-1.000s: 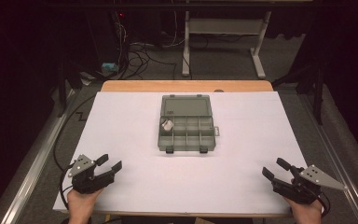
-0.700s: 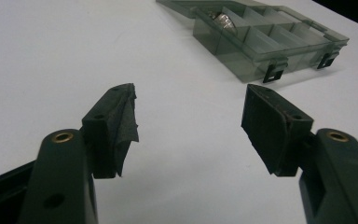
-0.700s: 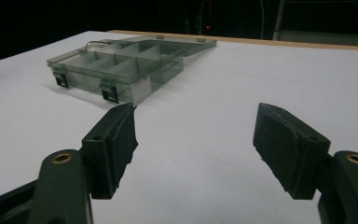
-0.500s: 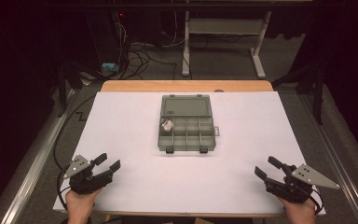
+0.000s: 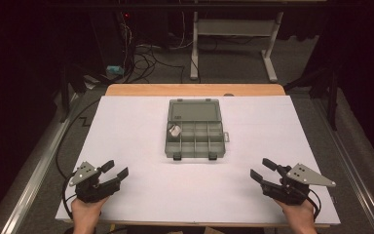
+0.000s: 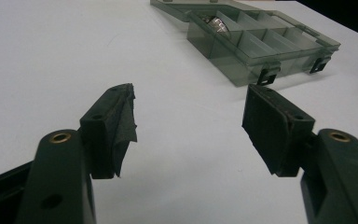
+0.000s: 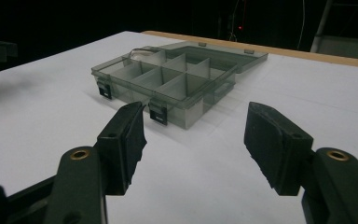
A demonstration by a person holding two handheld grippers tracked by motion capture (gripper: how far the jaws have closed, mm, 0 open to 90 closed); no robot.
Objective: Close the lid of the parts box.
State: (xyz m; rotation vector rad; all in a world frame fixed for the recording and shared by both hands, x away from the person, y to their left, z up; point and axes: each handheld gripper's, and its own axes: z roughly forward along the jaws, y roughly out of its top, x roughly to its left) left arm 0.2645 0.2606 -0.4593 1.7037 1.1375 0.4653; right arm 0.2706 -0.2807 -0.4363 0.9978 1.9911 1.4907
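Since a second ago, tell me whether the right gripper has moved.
Yes. The right gripper has shifted left, in from the paper's right edge toward the box, its empty jaws closing a little.

I see my left gripper at the lower left of the high view, held in my left hand that enters from the bottom edge. Its jaws stand apart with nothing between them, pointing toward the upper right of the frame. In the left gripper view its two black fingers rise from the bottom, spread wide. My right gripper sits at the lower right of the high view, gripped by my right hand, jaws pointing toward the upper left. They have just been closing a little, yet remain well apart and hold nothing; in the right gripper view the fingers show a wide gap.
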